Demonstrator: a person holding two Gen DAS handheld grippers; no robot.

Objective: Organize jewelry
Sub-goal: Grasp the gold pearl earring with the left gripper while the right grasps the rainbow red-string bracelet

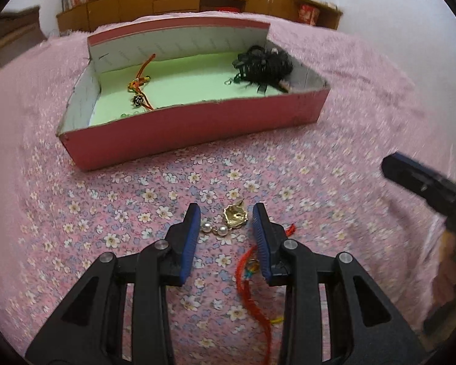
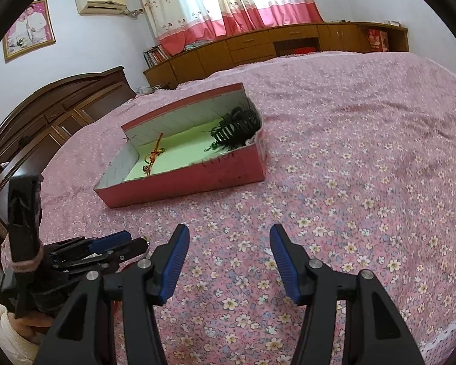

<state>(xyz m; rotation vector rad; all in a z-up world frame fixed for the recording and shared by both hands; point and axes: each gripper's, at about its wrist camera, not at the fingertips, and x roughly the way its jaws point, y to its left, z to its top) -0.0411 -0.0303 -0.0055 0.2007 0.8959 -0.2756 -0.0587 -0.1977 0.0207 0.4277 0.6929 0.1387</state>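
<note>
No legible text anywhere.

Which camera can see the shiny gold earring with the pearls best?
The left wrist view shows it best: the gold shell-shaped earring with white pearls lies on the pink flowered bedspread, right between the open left gripper's blue fingers. In the right wrist view the left gripper blocks that spot, so the earring cannot be made out.

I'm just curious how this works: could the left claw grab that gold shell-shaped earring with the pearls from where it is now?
Probably yes. The left claw is open, and the gold shell-shaped earring with pearls lies on the flowered pink bedspread right between its blue fingers, nothing covering it. A red braided cord lies close by.
</note>
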